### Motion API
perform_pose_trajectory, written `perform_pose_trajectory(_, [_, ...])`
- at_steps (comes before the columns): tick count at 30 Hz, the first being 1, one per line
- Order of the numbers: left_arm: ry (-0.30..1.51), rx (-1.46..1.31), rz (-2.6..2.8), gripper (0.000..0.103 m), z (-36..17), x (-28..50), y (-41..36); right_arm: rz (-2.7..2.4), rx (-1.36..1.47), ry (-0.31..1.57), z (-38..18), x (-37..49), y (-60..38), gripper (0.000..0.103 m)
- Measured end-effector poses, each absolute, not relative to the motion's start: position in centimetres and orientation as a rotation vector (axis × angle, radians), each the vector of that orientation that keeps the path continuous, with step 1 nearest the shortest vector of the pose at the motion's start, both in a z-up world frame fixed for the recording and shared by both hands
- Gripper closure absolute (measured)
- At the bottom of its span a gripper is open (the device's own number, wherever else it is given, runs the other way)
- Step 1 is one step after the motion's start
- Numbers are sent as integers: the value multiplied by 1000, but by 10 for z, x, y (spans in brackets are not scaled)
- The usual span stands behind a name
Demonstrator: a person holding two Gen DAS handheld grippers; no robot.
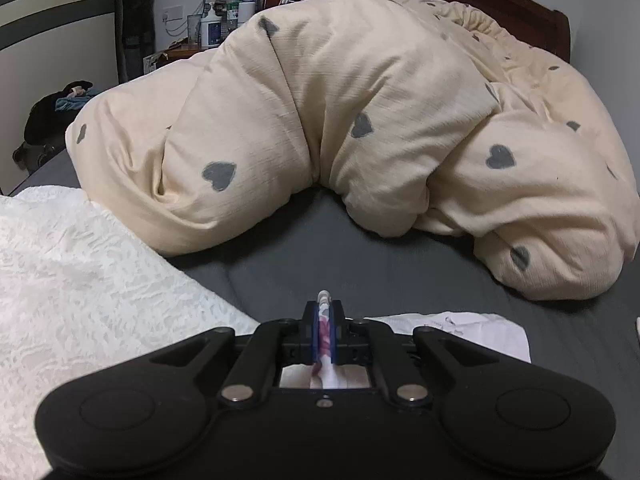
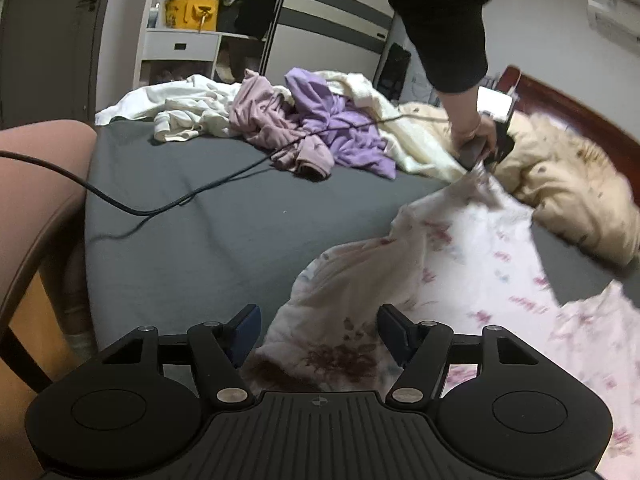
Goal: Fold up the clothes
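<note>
A white garment with pink flower print point(image 2: 472, 264) lies stretched across the grey bed sheet point(image 2: 224, 232). My left gripper point(image 1: 324, 312) is shut on a pinched edge of this garment point(image 1: 325, 338); more of it shows under the gripper point(image 1: 472, 328). In the right wrist view the left gripper point(image 2: 486, 158) holds the garment's far corner lifted. My right gripper point(image 2: 318, 332) is open, its blue pads either side of the garment's near end, which lies between the fingers.
A cream duvet with grey hearts point(image 1: 340, 120) is bunched at the head of the bed. A white textured garment point(image 1: 80, 280) lies at left. A pile of white, pink and purple clothes point(image 2: 280, 120) sits at the far edge. A black cable point(image 2: 168, 204) crosses the sheet.
</note>
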State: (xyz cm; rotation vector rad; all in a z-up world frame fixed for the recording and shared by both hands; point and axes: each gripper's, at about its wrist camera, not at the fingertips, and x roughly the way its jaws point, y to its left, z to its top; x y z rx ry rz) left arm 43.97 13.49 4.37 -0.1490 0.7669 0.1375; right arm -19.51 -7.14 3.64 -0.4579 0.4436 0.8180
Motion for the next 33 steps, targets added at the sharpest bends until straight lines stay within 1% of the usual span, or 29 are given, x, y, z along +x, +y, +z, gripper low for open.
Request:
perform_pose_trajectory(10, [773,-141,136,97,39,435,133,883,-523,520,17,-200,-60,38])
perform_pose_trajectory(11, [773,-141,135,97,39,434,133,880,-520,523,16,-199,-58,40])
perform_pose_trajectory(12, [773,-141,138,97,38,434,133,874,-516,528,15,-197,-58,48])
perform_pose_trajectory(14, [772,-145,141,97,37,434,134,862,-507,537,12,-194,-56,60])
perform_pose_trajectory(16, [767,-147,145,97,37,435,134,851,-497,548,10,-191,-56,61])
perform_pose_trajectory(19, [747,-149,153,98,41,435,135,839,-435,583,17,-184,-63,73])
perform_pose_trajectory(20, [740,-150,154,98,43,435,134,836,-409,590,19,-182,-66,84])
perform_pose_trajectory(21, [734,-148,156,98,46,434,133,840,-368,604,22,-178,-71,90])
perform_pose_trajectory(25, [709,-139,163,98,60,433,126,853,-202,655,36,-162,-91,92])
perform_pose_trajectory(28, [690,-127,163,99,74,434,119,845,-50,671,56,-155,-121,92])
perform_pose_trajectory(33, [655,-103,131,99,112,433,84,737,192,604,96,-146,-176,92])
